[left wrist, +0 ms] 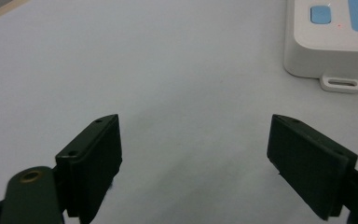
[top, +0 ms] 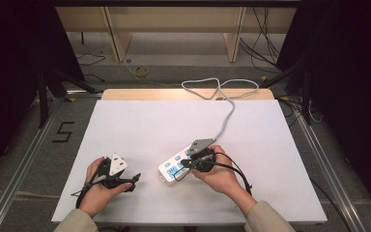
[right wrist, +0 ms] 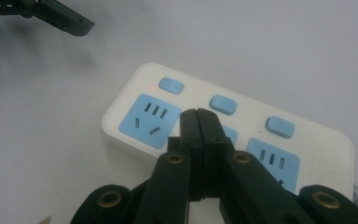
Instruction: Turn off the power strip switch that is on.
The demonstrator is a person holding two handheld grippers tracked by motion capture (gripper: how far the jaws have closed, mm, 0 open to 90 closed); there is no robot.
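In the high view a white power strip with blue sockets lies on the white table, right of centre and toward the near edge, angled so its near-left end points at the person; its grey cord runs away to the far edge and loops there; the right gripper sits over the strip's right part, held in the right hand; the left gripper rests on the table near the left, well apart from the strip, held in the left hand.

In the left gripper view the two black jaws stand wide apart with bare table between them, grasping nothing; the near-left end of the power strip shows at the upper right, with a blue button, a small red light beside it and a hanging tab at its edge.

In the right gripper view the jaws are pressed together, tip against tip, with nothing between them; their joined tip is over the middle of the power strip, just below the middle blue button of three; whether it touches the strip I cannot tell; a red light glows beside the left button; the left gripper shows at the far upper left.
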